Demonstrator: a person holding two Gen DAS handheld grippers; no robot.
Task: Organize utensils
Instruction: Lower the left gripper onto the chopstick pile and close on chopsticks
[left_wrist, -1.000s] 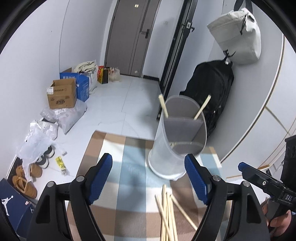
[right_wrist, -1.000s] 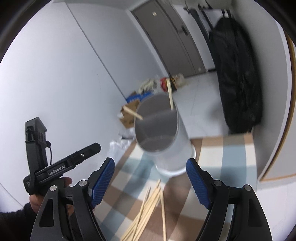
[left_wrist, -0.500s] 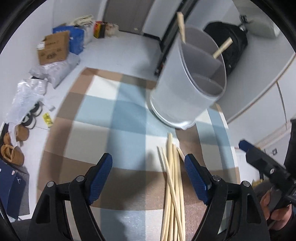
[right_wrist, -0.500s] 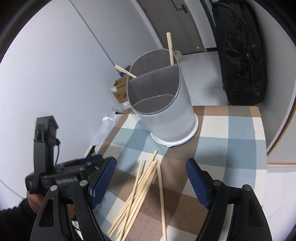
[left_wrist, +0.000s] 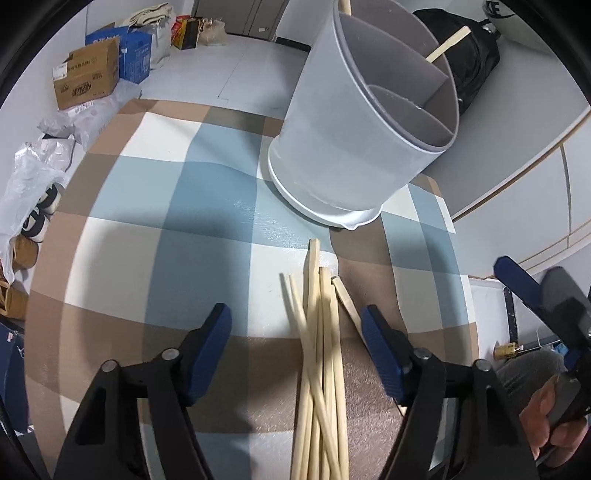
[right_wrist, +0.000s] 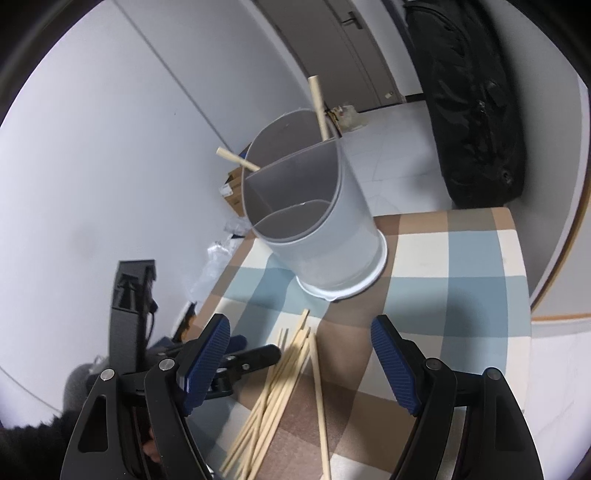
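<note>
Right now your left gripper (left_wrist: 295, 325) hangs over the loose chopsticks (left_wrist: 321, 350) on the checked bench (left_wrist: 147, 221), its jaws closing. The bundle lies between the blue pads, nearer the right-hand pad (left_wrist: 380, 354), but neither pad presses on a stick, so nothing is gripped. One stick at the right of the pile runs under that pad's tip; whether it touches, you cannot tell.

Your right gripper (right_wrist: 299, 354) stands with its jaws wide apart and empty, above the same pile from the other side. The chopsticks fan out between and below its pads, clear of both.

Beyond the pile, toward the bench's far edge, stands the pale grey holder (left_wrist: 365, 122) with inner dividers. Two chopsticks (right_wrist: 317, 107) already lean in its rear compartment, one tilted to each side; the front compartments show nothing in them. The tips of the loose sticks point at the holder's base, near it but apart from it.
</note>
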